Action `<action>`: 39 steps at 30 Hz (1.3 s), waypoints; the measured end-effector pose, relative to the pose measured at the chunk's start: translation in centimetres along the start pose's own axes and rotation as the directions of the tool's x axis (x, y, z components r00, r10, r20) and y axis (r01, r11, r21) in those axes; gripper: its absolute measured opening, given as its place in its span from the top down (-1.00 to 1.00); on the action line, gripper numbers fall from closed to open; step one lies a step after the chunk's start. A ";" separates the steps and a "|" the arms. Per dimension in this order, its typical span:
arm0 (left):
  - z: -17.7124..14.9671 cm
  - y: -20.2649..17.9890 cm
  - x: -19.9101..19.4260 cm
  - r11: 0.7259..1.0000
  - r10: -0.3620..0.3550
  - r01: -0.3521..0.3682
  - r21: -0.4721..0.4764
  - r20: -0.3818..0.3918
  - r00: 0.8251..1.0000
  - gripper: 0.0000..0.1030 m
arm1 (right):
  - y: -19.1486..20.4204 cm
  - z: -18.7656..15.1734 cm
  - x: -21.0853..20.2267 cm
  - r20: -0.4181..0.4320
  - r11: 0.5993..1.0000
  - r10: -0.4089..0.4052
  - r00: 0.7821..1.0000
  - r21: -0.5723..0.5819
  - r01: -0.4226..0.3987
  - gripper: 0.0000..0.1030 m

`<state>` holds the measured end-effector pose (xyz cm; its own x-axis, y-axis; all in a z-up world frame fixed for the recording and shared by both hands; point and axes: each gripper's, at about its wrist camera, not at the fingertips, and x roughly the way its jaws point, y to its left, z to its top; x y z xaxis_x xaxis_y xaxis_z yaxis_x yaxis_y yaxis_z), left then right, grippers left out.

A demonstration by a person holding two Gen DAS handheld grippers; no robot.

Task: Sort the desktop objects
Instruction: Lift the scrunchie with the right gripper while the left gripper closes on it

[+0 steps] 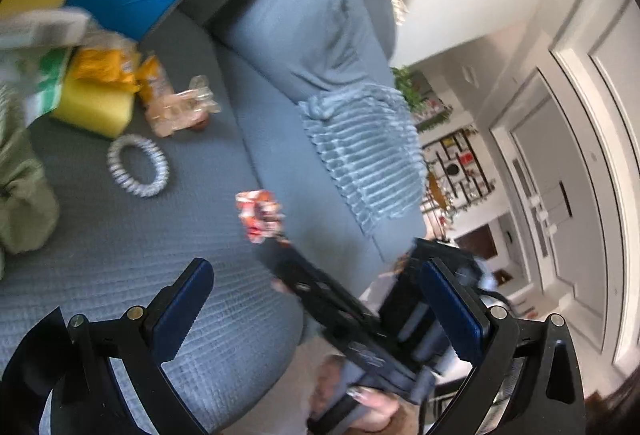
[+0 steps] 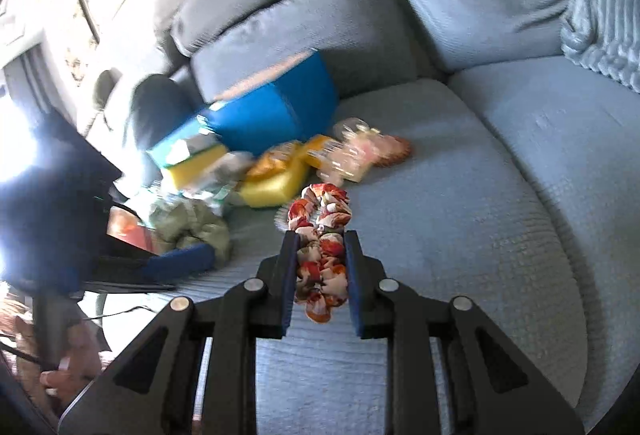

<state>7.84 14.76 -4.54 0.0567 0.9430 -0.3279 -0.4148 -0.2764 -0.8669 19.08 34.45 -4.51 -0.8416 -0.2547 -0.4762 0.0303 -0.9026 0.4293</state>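
My right gripper (image 2: pixel 321 239) is shut on a red, orange and white fabric scrunchie (image 2: pixel 323 251), lifted a little above the grey-blue sofa seat (image 2: pixel 460 219). In the left wrist view the same scrunchie (image 1: pixel 260 215) hangs at the tip of the right gripper (image 1: pixel 280 239), which a hand (image 1: pixel 372 411) holds. My left gripper (image 1: pixel 316 311) stands open with nothing between its blue pads (image 1: pixel 184 311). A white beaded scrunchie (image 1: pixel 138 166) lies flat on the seat. A blue box (image 2: pixel 276 107) leans against the back cushions.
A heap sits at the seat's far left: yellow sponges (image 2: pixel 272 187), orange snack bags (image 1: pixel 108 69), a clear wrapped packet (image 1: pixel 180 111), green cloth (image 1: pixel 24 195). A ribbed pale-blue blanket (image 1: pixel 360 155) drapes over the cushion. The other gripper (image 2: pixel 60 219) shows at the left edge.
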 end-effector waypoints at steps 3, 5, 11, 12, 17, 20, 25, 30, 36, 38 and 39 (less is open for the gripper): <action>0.1 0.7 -0.2 0.998 -0.024 0.025 -0.057 0.013 1.000 -0.99 | 1.9 0.3 -0.7 0.009 0.999 0.036 0.999 -0.031 -0.036 0.57; 0.2 0.8 -0.6 0.996 -0.039 0.041 -0.085 0.031 0.999 -0.99 | 2.9 0.4 -1.2 0.009 0.997 0.065 0.998 -0.045 -0.065 0.57; 0.2 -0.1 -1.8 0.995 0.081 -0.077 -0.059 0.063 0.995 -0.99 | 5.8 0.5 -1.7 -0.011 0.990 0.103 0.995 -0.100 -0.104 0.57; 0.0 -0.2 -2.2 0.994 0.099 -0.095 -0.052 0.070 0.993 -0.98 | 6.3 0.5 -1.7 -0.013 0.988 0.105 0.994 -0.110 -0.106 0.56; 0.1 -0.5 -3.4 0.987 0.158 -0.155 -0.050 0.058 0.986 -0.27 | 8.5 0.7 -1.2 -0.030 0.981 0.129 0.991 -0.142 -0.132 0.56; -0.1 -0.5 -4.5 0.987 0.157 -0.153 -0.052 0.078 0.985 -0.12 | 9.8 0.9 -0.9 -0.039 0.977 0.132 0.990 -0.161 -0.137 0.56; 0.1 -0.9 -7.1 0.989 0.146 -0.141 -0.047 0.116 0.982 0.24 | 12.0 1.2 -0.4 -0.050 0.970 0.153 0.987 -0.182 -0.159 0.56; 0.6 -1.5 -9.6 0.986 0.163 -0.157 -0.047 0.160 0.974 0.43 | 14.1 1.8 0.3 -0.056 0.965 0.169 0.984 -0.192 -0.177 0.56; 1.9 -1.2 -12.3 0.985 0.167 -0.154 -0.078 0.193 0.967 0.43 | 17.3 3.0 1.4 -0.067 0.958 0.170 0.983 -0.223 -0.181 0.56; 2.4 -1.3 -13.6 0.984 0.173 -0.158 -0.083 0.210 0.962 0.44 | 18.3 3.5 1.7 -0.069 0.954 0.174 0.982 -0.235 -0.186 0.56; 2.6 -1.4 -13.9 0.984 0.174 -0.160 -0.081 0.213 0.961 0.44 | 18.8 3.7 1.8 -0.070 0.953 0.175 0.982 -0.240 -0.187 0.56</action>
<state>5.26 2.54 2.15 -0.2109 0.8979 -0.3864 -0.3438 -0.4382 -0.8305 16.14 18.34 5.56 -0.7832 -0.4328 -0.4464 0.3156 -0.8953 0.3142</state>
